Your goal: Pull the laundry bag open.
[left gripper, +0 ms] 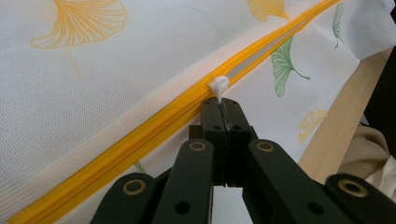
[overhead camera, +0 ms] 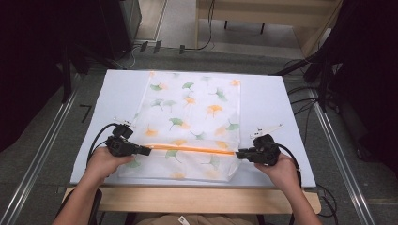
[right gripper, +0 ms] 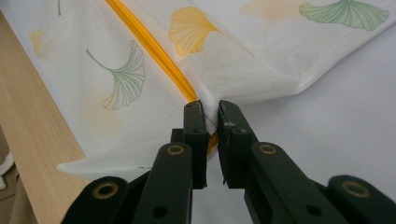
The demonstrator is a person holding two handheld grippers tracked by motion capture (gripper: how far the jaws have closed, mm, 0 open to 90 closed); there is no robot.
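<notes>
A white mesh bag (overhead camera: 192, 112) printed with green and orange ginkgo leaves lies flat on the table. An orange zipper (overhead camera: 192, 149) runs across it near the front. My left gripper (overhead camera: 143, 151) is at the zipper's left end, shut on the small white zipper pull (left gripper: 218, 86). In the left gripper view the zipper (left gripper: 140, 135) is closed on the near side of the pull and gapes beyond it. My right gripper (overhead camera: 240, 153) is at the zipper's right end. Its jaws (right gripper: 211, 112) pinch the bag's fabric edge (right gripper: 261, 84) where the zipper (right gripper: 154, 46) ends.
The bag rests on a white table cover (overhead camera: 267, 103) with a bare wooden strip (overhead camera: 197, 199) along the front edge. Metal rails (overhead camera: 42, 150) run along the floor on both sides. Cables (overhead camera: 305, 93) and dark curtains lie beyond the table's right side.
</notes>
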